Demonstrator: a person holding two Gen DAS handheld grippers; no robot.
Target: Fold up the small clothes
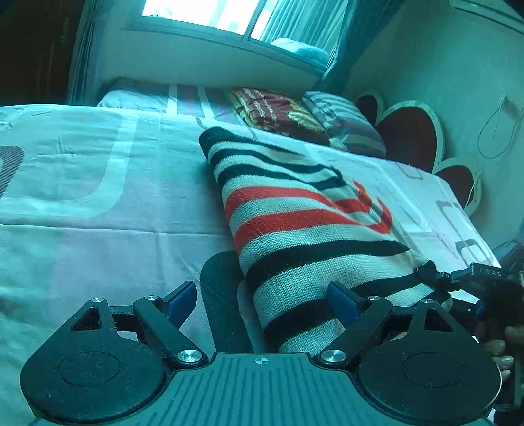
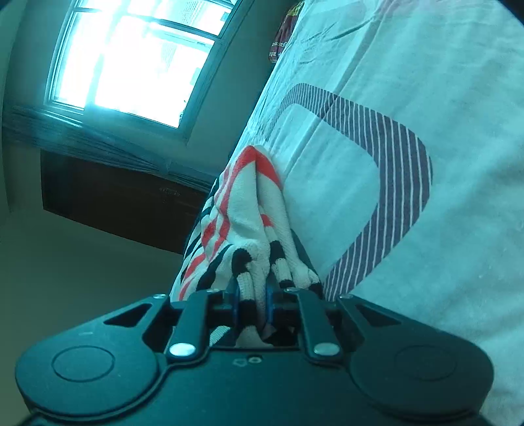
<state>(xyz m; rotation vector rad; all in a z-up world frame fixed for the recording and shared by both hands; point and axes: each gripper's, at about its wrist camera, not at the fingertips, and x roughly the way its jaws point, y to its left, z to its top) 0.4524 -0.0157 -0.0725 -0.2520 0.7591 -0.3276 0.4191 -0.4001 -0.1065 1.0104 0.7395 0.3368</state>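
Observation:
A knitted sweater (image 1: pixel 304 229) with white, black and red stripes lies folded lengthwise on the bed (image 1: pixel 98 196). My left gripper (image 1: pixel 262 301) is open, its blue-padded jaws spread on either side of the sweater's near end, not clamping it. My right gripper (image 1: pixel 435 275) shows at the right edge of the left wrist view, pinching the sweater's near right corner. In the right wrist view my right gripper (image 2: pixel 253 301) is shut on bunched folds of the sweater (image 2: pixel 242 209), which stretches away along the bed sheet (image 2: pixel 409 114).
A folded dark red blanket (image 1: pixel 281 114) and a striped pillow (image 1: pixel 344 121) lie at the head of the bed, before a red flower-shaped headboard (image 1: pixel 412 134). A window (image 1: pixel 209 16) is behind. The bed's edge runs close on the right. A dark cabinet (image 2: pixel 124 203) stands under the window.

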